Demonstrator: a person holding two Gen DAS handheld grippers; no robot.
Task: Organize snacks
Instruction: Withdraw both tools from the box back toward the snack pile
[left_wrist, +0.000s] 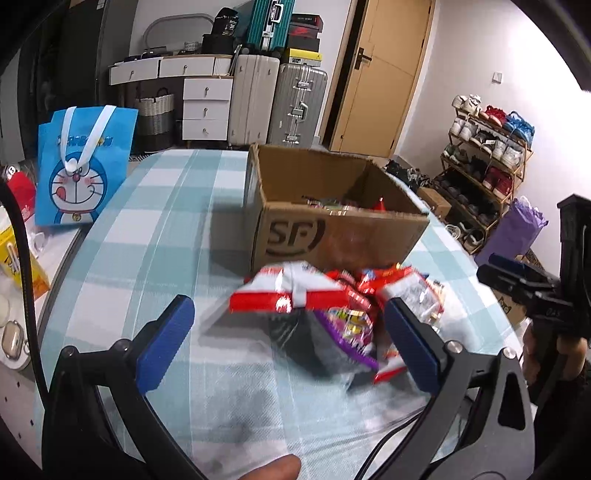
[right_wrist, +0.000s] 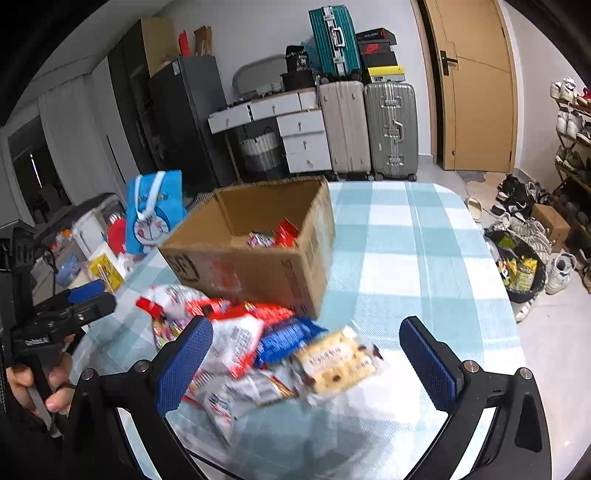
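A pile of snack packets (left_wrist: 332, 310) lies on the checked tablecloth in front of an open cardboard box (left_wrist: 332, 225); the box (right_wrist: 258, 254) holds a few packets. My left gripper (left_wrist: 288, 339) is open and empty, its jaws either side of the pile's near edge. My right gripper (right_wrist: 306, 354) is open and empty above a yellow biscuit packet (right_wrist: 332, 362) and a blue packet (right_wrist: 288, 339). The right gripper also shows in the left wrist view (left_wrist: 517, 277), and the left gripper shows in the right wrist view (right_wrist: 81, 299).
A blue Doraemon bag (left_wrist: 81, 166) stands left of the table. A yellow box (right_wrist: 105, 271) sits by it. Suitcases (right_wrist: 369, 125), drawers and a door stand behind. A shoe rack (left_wrist: 487, 155) and a bin (right_wrist: 521, 269) are on the right.
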